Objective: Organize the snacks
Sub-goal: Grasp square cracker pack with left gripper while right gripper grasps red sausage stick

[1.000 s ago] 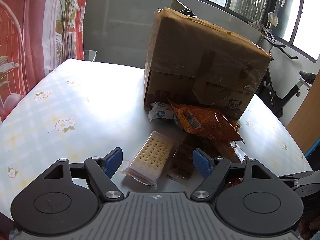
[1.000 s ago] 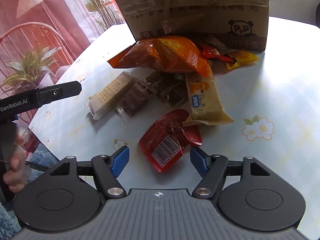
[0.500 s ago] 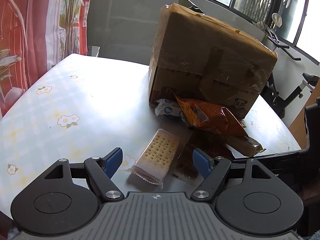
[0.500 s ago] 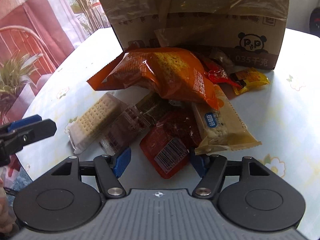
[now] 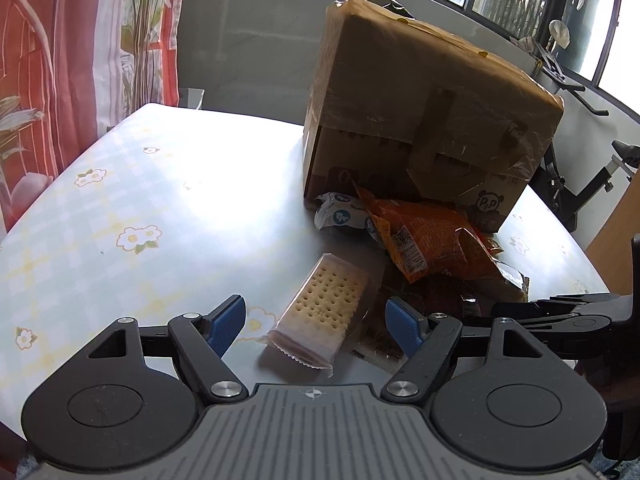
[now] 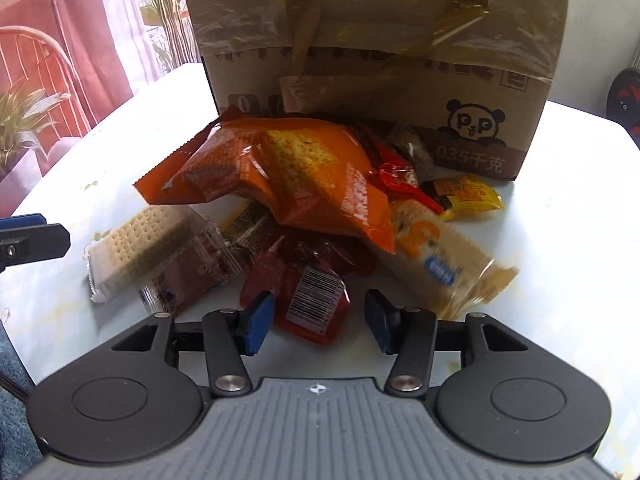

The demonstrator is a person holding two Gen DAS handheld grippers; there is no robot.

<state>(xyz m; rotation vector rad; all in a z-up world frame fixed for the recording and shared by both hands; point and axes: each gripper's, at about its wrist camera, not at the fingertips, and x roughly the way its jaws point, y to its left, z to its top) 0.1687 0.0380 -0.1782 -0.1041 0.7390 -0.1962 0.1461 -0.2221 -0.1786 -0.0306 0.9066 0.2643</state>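
Snack sorting, pick-up stage. The right gripper (image 6: pixel 316 318) is lowered over the near edge of the snack pile, and its jaws have just been closing. The red pack (image 6: pixel 310 294) lies between the blue pads (image 6: pixel 258 318), but the pads do not yet press on it, so the gripper is unclenched and holds nothing. The step in hand appears to be the grasp of this red pack. The next move likely calls for the jaws to finish closing on the pack's near edge, then a lift clear of the orange bag (image 6: pixel 288 172) that overlaps the pile just beyond it.

The left gripper (image 5: pixel 316 320) hangs released, jaws wide, with the cracker pack (image 5: pixel 324 304) on the table (image 5: pixel 160 208) between and just ahead of its pads, untouched.

Beyond both grippers stands the box (image 6: pixel 380 40), taped over, with the pile against its foot. To the right of the red pack lies the beige bar (image 6: pixel 436 260); further off, near the box, the yellow pack (image 6: pixel 468 196).

Legible marks: a panda face with the letters "P" and "P" on the box, and under it "035" followed by two Chinese characters. The red pack shows a barcode; its digits are too small to read. The orange bag carries a white label in the left view, unreadable. The beige bar bears a blue oval badge, blurred.
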